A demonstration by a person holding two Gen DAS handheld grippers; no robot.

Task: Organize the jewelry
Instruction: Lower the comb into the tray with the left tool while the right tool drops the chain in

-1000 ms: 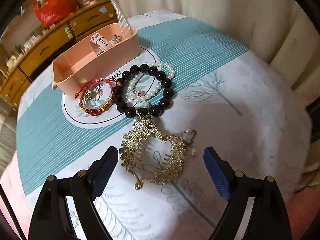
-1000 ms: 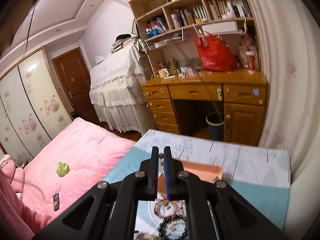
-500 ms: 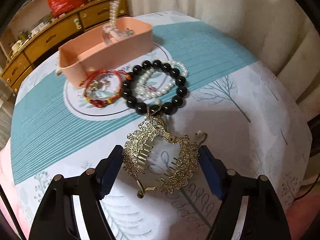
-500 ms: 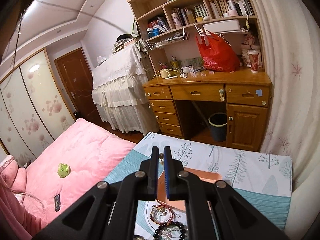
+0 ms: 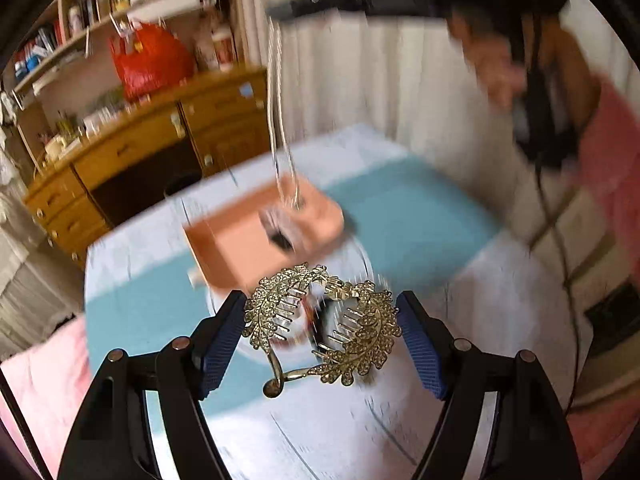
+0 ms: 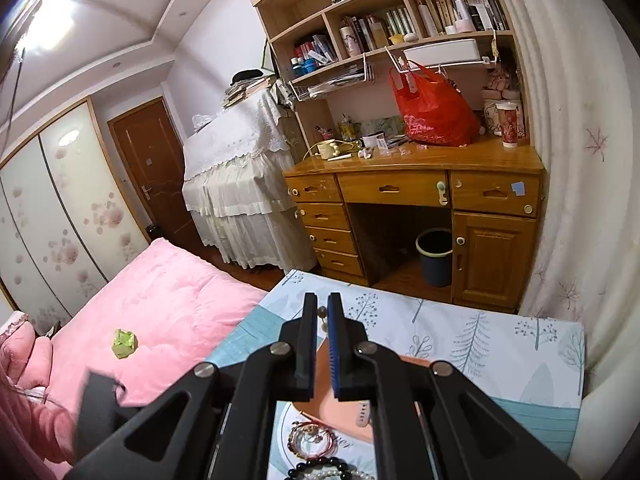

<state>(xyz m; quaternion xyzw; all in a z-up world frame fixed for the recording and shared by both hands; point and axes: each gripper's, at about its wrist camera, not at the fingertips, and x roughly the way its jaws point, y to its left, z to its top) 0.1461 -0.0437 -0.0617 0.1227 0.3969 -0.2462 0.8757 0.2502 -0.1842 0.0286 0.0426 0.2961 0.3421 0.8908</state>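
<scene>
Tabletop (image 5: 420,224) under a teal-and-white printed cloth, blurred in the left wrist view. Pink tray (image 5: 256,240) well forward of the left claw (image 5: 322,336), beyond and slightly left of the gold piece, long side running left to right, a small item already lying inside. Left claw clamped on the gold leaf hair comb (image 5: 324,324), blue pads touching its two outer leafy edges, comb teeth pointing inward, a hooked stem hanging below toward the camera; comb apparently lifted clear of the cloth (motion blur leaves this a judgement). Comb's broad axis crosswise between the pads, so a straight carry forward and a little left toward the tray, probably, then a release over the open bottom. Right claw (image 6: 322,316) raised above the tabletop's near edge, fingers nearly together on a thin chain (image 5: 280,120) that hangs down over the tray. Beneath it, red string bracelet (image 6: 310,438), black bead bracelet (image 6: 320,466) and pearl strand (image 6: 332,476) lying close together on the cloth, just outside the tray.
</scene>
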